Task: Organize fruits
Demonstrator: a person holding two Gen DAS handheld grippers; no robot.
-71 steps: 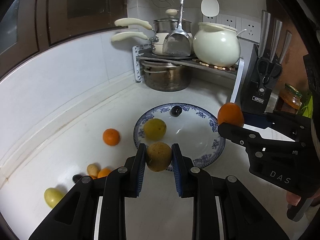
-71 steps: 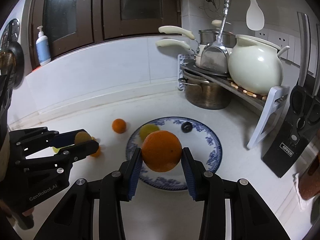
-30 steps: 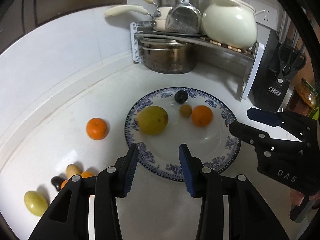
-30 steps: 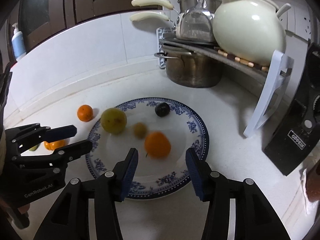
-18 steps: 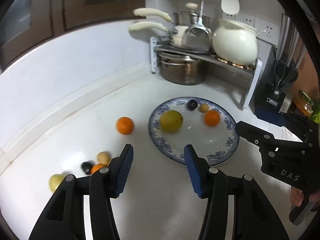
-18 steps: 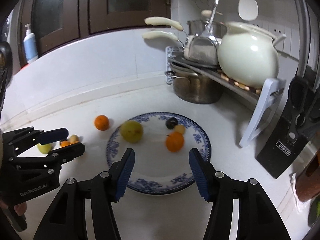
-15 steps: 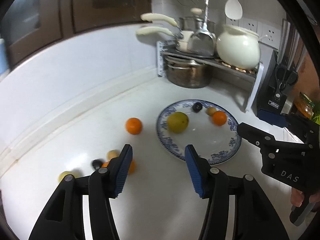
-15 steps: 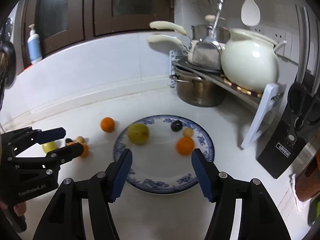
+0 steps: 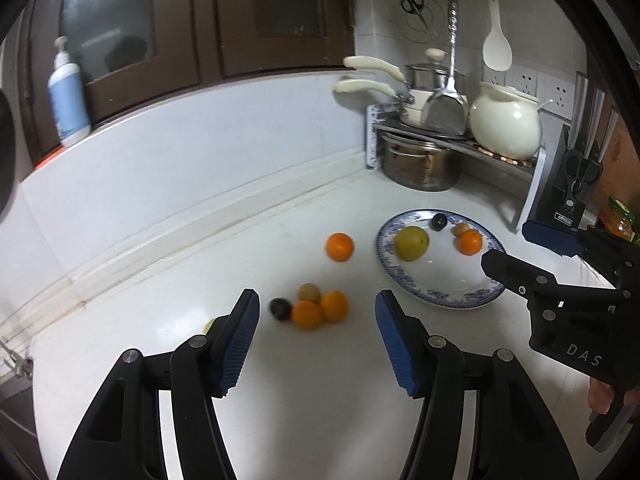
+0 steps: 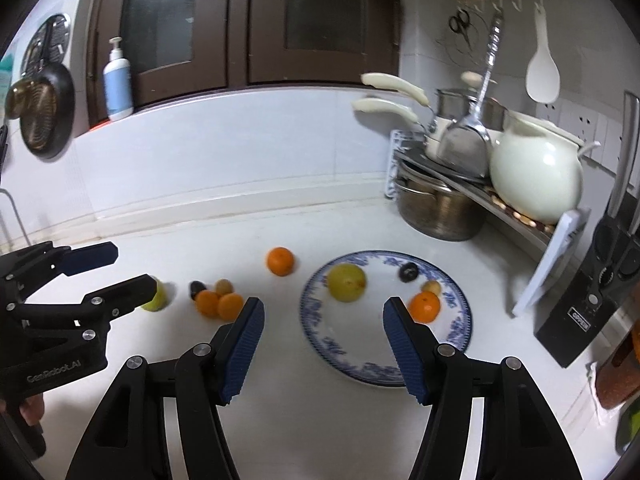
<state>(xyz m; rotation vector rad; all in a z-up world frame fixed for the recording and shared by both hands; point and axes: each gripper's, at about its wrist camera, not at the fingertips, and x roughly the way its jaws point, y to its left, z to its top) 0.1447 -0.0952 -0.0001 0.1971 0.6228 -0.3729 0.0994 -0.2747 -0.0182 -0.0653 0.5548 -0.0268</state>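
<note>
Both my tongs hang over the white counter (image 9: 304, 420) with nothing in them. My left tongs (image 9: 316, 334) stand wide apart, and between the blue pads I see a small cluster of fruit: two oranges (image 9: 320, 310) touching each other, a tan fruit (image 9: 308, 291) just behind them, and a dark plum (image 9: 280, 308) on their left. A yellow-green fruit (image 10: 156, 300) lies further left, mostly hidden behind my left tongs in the right wrist view. A lone orange (image 9: 339, 246) sits farther off, between the cluster and the plate (image 9: 440, 292).

My right tongs (image 10: 322, 330) are also spread wide, held above the near left edge of the plate. The plate is blue-rimmed and lies to the right on the counter. It holds four fruits: a big yellow one (image 10: 347, 282) at the left, a dark plum at the far side (image 10: 409, 271), a small tan fruit (image 10: 433, 287), and an orange (image 10: 425, 306) touching that tan one on its near side.

Behind the plate, in the far right corner, a rack (image 10: 560, 236) carries a cream pot (image 10: 536, 174) and pans (image 10: 440, 124), with a steel pot (image 10: 436, 212) under it. A knife block (image 10: 592, 292) stands at the right. A soap bottle (image 10: 118, 84) stands on the far ledge at the left.
</note>
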